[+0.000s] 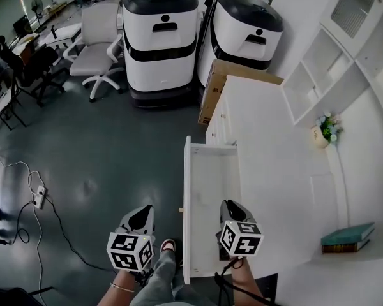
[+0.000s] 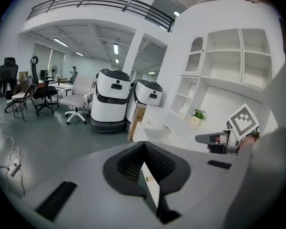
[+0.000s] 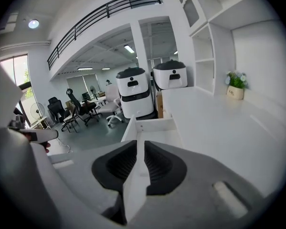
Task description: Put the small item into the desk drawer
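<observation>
the white desk drawer (image 1: 207,177) stands pulled out from the long white desk (image 1: 274,132), its small tan knob (image 1: 180,210) pointing out from the front panel over the grey floor (image 1: 115,152). the person holds both tools above its near end. the left gripper (image 1: 141,213) hangs over the floor just left of the drawer front, its dark ribbed pads (image 2: 128,163) meeting at the tips with nothing between them. the right gripper (image 1: 232,205) hangs over the drawer itself, its jaws a narrow slit apart; only the drawer's white wall shows through that slit, so it grips nothing either. i cannot make out the small item in any view; the part of the drawer under the right gripper is hidden. at the far end of the desk stand two white-and-black rounded machines (image 1: 161,37), with a flat brown cardboard box (image 1: 212,88) leaning beside them. a small potted plant (image 1: 325,131) and a teal book (image 1: 348,234) sit on the desk near the wall.
</observation>
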`<action>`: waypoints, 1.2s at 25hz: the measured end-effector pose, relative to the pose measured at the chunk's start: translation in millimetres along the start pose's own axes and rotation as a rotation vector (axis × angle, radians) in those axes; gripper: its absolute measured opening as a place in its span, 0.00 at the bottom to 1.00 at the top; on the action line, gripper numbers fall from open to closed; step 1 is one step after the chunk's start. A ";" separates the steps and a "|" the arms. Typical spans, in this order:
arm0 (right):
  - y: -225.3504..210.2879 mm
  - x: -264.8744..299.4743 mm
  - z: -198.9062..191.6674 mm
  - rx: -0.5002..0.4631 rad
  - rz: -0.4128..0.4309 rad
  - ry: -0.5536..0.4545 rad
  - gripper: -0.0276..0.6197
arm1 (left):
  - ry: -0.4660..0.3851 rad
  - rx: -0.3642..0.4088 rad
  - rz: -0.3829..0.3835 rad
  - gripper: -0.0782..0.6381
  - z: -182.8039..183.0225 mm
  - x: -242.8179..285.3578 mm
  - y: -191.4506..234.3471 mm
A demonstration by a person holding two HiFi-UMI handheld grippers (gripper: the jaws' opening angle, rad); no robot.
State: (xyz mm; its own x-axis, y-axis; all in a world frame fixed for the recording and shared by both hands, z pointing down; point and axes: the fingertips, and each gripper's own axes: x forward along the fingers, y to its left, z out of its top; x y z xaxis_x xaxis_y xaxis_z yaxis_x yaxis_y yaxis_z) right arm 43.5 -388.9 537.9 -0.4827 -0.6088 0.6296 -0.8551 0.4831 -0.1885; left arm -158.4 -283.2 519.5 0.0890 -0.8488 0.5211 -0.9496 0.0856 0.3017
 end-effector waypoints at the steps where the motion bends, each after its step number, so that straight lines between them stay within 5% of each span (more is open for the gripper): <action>1: -0.2 -10.5 5.2 0.003 -0.002 -0.020 0.12 | -0.010 0.008 -0.005 0.11 4.4 -3.9 -4.8; 19: -47.6 -187.6 82.8 0.006 -0.165 -0.402 0.05 | -0.303 0.165 -0.085 0.11 127.5 -49.7 -83.3; 30: -64.4 -197.9 78.8 0.033 -0.200 -0.427 0.05 | -0.315 0.217 -0.098 0.11 133.3 -50.8 -105.0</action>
State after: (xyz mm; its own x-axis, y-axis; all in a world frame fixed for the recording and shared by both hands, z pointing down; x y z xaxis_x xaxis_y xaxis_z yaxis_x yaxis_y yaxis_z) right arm 179.1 -349.1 366.1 -0.3363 -0.8957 0.2908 -0.9416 0.3137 -0.1228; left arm -103.3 -318.5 355.0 0.1180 -0.9690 0.2170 -0.9856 -0.0876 0.1447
